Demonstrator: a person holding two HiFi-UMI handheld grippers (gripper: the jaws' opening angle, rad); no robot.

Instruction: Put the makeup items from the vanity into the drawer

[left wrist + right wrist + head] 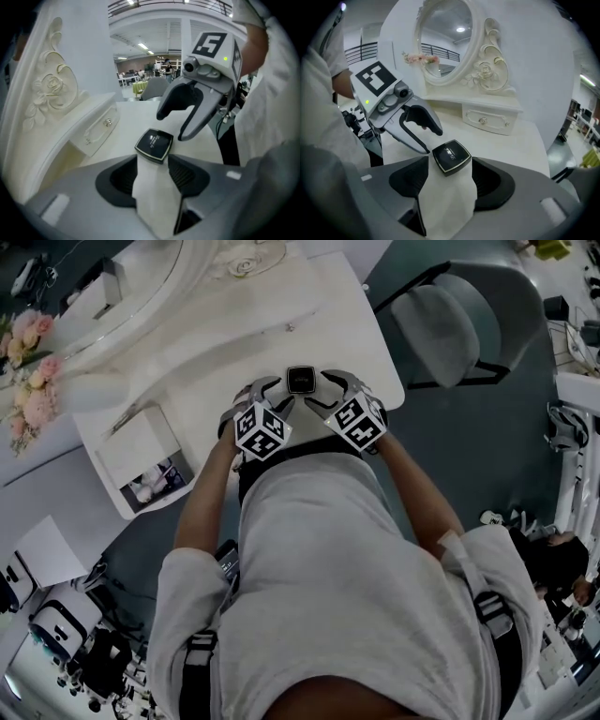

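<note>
While the small black square makeup case [300,380] lies flat on the white vanity surface [234,343], both grippers point down at it. The left gripper [154,165] has its jaws wide apart and grips nothing. The right gripper [450,165] is the same. The case sits at their tips. The open white drawer [131,451] is off to the left.

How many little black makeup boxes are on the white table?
1. The black compact lies on the vanity top near its front edge. Others could be hidden behind the person.
</note>
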